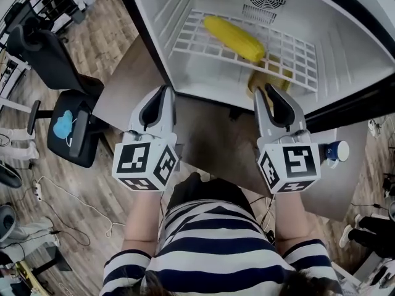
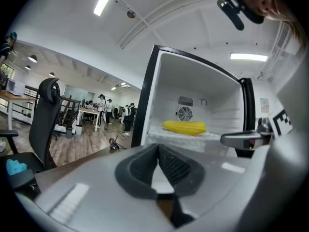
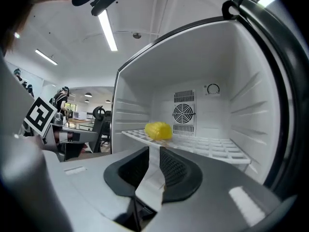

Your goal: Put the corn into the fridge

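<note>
The left gripper [image 1: 163, 91] and right gripper [image 1: 267, 92] I hold have smooth grey plastic shells with a soft sheen. Their pads [image 2: 176, 167] are matt black with a fine ribbed texture. The fridge [image 1: 345, 45] is lined in smooth, glossy white plastic, its shelf [image 1: 191, 39] looks like white-coated wire, and the corn [image 1: 234, 38] is waxy yellow with bumpy kernel rows. The table [image 1: 210, 139] under my hands is smooth, matt grey-brown, the floor [image 1: 105, 23] is wood-look planking, and my shirt [image 1: 216, 245] is striped knit cloth.
</note>
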A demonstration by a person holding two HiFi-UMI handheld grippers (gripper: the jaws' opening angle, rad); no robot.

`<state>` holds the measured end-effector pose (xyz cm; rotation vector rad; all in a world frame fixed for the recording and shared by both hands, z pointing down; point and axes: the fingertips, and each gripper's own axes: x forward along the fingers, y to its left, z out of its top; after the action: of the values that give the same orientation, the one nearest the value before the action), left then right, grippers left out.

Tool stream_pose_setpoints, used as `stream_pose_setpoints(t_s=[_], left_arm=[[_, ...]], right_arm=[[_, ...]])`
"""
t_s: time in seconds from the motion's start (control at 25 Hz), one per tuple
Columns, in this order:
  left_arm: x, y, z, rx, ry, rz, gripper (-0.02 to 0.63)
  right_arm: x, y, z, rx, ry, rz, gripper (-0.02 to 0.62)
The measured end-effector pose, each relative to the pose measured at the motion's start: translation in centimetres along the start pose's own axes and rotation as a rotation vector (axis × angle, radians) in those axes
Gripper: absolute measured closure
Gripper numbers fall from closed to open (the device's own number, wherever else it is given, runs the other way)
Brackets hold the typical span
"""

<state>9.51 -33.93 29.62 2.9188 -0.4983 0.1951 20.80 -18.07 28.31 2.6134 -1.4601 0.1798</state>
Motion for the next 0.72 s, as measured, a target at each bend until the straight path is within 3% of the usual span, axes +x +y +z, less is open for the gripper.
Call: stream_pose_setpoints(t_s=[0.32, 0.48, 0.72], left_arm=[[-0.9, 1.2, -1.4, 0.004, 0.027, 0.014, 0.606], [-1.4, 1.6, -2.2, 0.017, 0.047, 0.019, 0.606], [-2.1, 2.1, -3.2, 0.032, 0.074, 0.028, 0.606]], right_arm=[[-0.8, 0.1, -3.3, 0.028, 0.046, -0.018, 0.552], [-1.2, -0.3, -4.4, 0.051, 0.051, -0.049, 0.598], [-1.3, 0.1, -6.0, 0.075, 0.081, -0.036, 0.598]])
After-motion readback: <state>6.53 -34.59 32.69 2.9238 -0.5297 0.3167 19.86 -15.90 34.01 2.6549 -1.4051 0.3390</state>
